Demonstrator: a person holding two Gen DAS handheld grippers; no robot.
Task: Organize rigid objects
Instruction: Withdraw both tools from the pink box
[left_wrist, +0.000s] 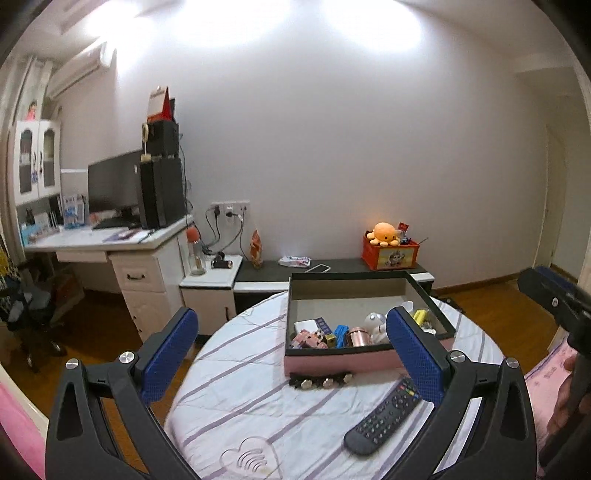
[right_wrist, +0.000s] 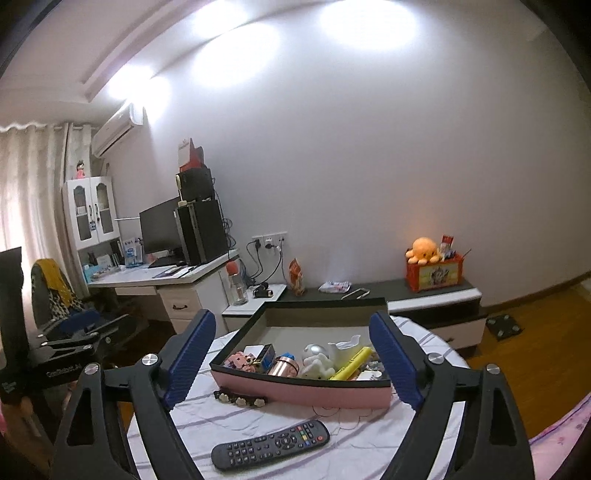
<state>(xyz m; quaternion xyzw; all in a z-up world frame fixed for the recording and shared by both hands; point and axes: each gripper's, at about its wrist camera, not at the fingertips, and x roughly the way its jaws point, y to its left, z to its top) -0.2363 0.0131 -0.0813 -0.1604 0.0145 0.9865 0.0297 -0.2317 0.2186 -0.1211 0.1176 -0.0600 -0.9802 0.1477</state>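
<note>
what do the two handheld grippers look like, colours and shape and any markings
The left gripper and the right gripper look alike: black plastic frames with triangular cut-outs, round silver bolts at the joints, and two flat fingers faced with blue dimpled rubber pads. Seen from the right wrist camera, the left gripper's black body carries white lettering, too blurred to read reliably. No cables or sleeves show.

Ahead of my left claw (left_wrist: 291, 350), whose blue pads (left_wrist: 415, 360) look like dimpled rubber on matt black plastic arms with bright metal screws, the round tabletop (left_wrist: 258, 398) wears a creased white cloth striped in lilac. Just below that claw lies a matt dark-grey plastic remote control (left_wrist: 384, 417). Beyond, the pink-sided cardboard box (left_wrist: 347, 360) holds a shiny copper-coloured metal cylinder (left_wrist: 358, 336). Further off, the floor (left_wrist: 491, 299) is glossy wood.
</note>
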